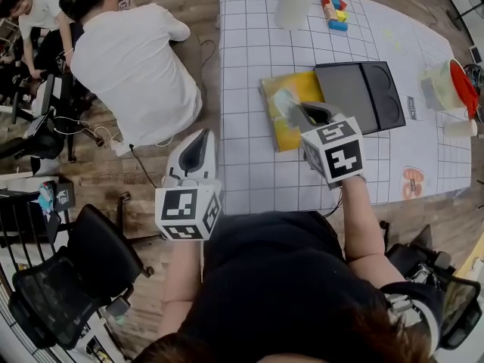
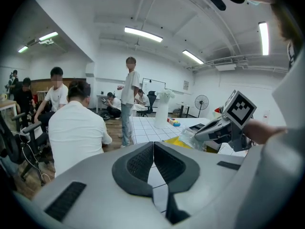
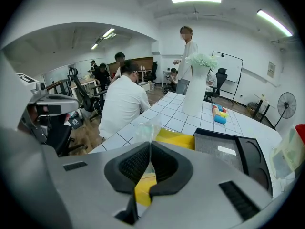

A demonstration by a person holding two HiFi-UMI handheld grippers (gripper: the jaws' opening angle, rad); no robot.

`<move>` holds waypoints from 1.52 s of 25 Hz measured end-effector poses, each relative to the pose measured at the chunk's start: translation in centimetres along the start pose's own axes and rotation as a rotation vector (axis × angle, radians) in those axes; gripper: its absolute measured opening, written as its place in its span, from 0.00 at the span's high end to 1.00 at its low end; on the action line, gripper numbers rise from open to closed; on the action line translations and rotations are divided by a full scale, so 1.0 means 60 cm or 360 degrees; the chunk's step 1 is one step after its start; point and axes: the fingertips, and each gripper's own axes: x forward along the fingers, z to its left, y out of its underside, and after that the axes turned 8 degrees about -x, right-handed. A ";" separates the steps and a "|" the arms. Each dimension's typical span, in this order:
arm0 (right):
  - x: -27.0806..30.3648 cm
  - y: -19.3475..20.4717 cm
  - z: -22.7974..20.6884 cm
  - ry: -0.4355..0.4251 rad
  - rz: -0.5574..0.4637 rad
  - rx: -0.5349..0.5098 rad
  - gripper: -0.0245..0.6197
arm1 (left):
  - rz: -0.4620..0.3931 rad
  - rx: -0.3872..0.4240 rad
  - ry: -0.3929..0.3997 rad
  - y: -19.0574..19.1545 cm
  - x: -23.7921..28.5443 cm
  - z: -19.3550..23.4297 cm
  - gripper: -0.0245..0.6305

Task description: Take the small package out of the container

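Note:
A small clear plastic package [image 1: 285, 103] hangs pinched in my right gripper [image 1: 302, 114], just above the yellow container [image 1: 283, 136] on the gridded table. In the right gripper view the pads [image 3: 136, 162] are shut on the package [image 3: 147, 129], with the yellow container [image 3: 177, 138] below it and its black lid [image 3: 228, 154] lying open to the right. My left gripper [image 1: 201, 138] is off the table's left front edge, shut and empty. From the left gripper view [image 2: 153, 147] the right gripper [image 2: 215, 130] and the package [image 2: 190, 137] show over the container [image 2: 177, 142].
A white vase [image 1: 293, 2] and coloured blocks [image 1: 333, 10] stand at the table's far side. A clear tub with a red lid [image 1: 452, 85] is at the right edge. A person in a white shirt [image 1: 132, 66] sits left of the table; office chairs [image 1: 68, 278] stand nearby.

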 end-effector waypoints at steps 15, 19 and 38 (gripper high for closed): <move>-0.009 -0.017 0.001 -0.0055 -0.0118 -0.0009 0.92 | 0.0008 0.0026 -0.0048 -0.007 -0.009 -0.009 0.92; -0.007 -0.024 0.004 -0.0069 -0.0154 -0.0012 0.92 | 0.0004 0.0013 -0.0057 -0.004 -0.014 -0.007 0.92; -0.083 -0.053 0.053 -0.0091 -0.0322 0.0066 0.93 | -0.0001 -0.0066 0.0071 -0.010 -0.027 -0.014 0.92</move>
